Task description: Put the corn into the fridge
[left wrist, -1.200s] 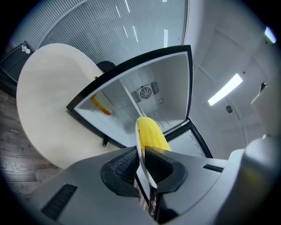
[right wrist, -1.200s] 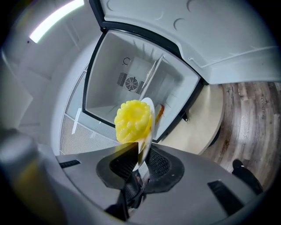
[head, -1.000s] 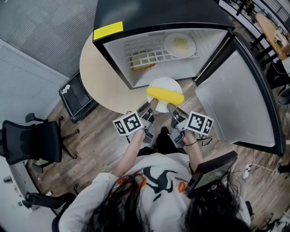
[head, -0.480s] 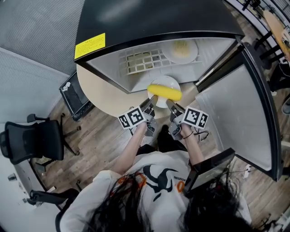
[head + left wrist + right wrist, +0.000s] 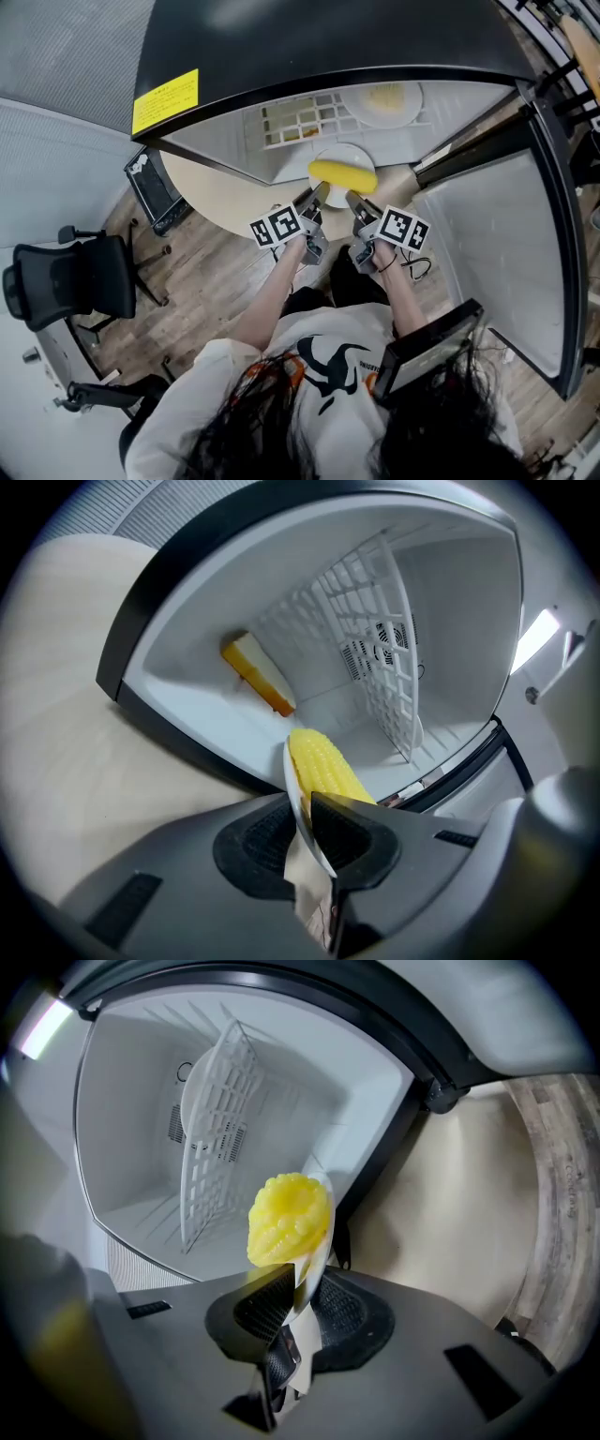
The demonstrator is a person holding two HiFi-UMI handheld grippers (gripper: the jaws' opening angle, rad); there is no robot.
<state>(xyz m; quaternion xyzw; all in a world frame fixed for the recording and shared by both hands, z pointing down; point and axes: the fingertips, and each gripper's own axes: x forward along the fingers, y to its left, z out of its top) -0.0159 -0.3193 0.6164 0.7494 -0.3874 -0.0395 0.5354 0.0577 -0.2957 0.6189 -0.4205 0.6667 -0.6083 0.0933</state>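
Holding: left tool point(image 5: 310, 813) and right tool point(image 5: 300, 1288) each pinch one edge of the plate point(image 5: 340, 152), to keep it flat.
Corn point(image 5: 342, 174): lies on the plate, right at the open fridge point(image 5: 309, 47), not inside yet.
Why two tools: I think so the corn does not roll off.

- I see a yellow label point(image 5: 165, 100) on the black top of the fridge point(image 5: 328, 37); it carries dark print, too small for me to read.
- The left gripper point(image 5: 316, 199) and right gripper point(image 5: 356, 201) each carry a cube with black-and-white square markers: patterns only, no letters or digits.
- The person's white shirt point(image 5: 319, 370) has a black graphic with orange marks that I cannot read.
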